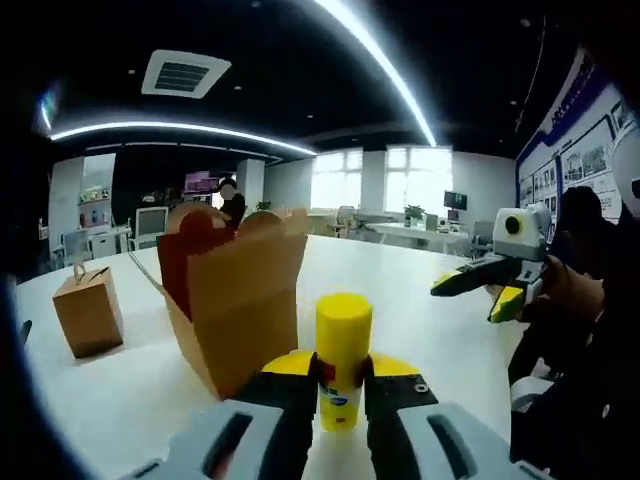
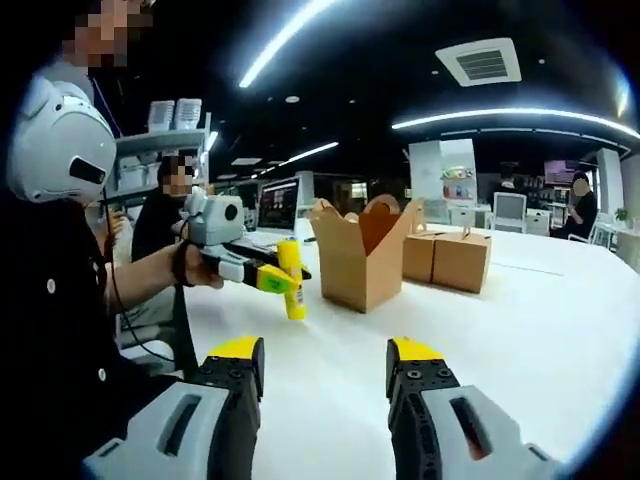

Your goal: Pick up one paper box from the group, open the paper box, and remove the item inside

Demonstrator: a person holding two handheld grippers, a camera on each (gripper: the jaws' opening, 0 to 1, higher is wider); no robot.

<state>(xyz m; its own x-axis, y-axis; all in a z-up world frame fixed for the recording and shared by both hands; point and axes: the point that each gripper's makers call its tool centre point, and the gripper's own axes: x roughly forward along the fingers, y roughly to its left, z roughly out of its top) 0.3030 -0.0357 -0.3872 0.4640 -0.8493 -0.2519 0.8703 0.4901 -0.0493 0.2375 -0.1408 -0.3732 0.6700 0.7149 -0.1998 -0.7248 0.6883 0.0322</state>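
Between the left gripper (image 1: pixel 340 385) jaws, a yellow bottle (image 1: pixel 343 355) sits clamped upright, evidently lifted clear of the opened box (image 1: pixel 235 300) just behind it. Right gripper (image 2: pixel 325 375) jaws stand apart, holding nothing. Closed boxes (image 2: pixel 450 258) wait far along the table (image 2: pixel 520 330).

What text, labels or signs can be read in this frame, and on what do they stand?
None can be read.
Yellow cylindrical bottle in the left gripper: blue label mark, too small.
Wall posters: blurred.
Brown paper boxes: no print seen.
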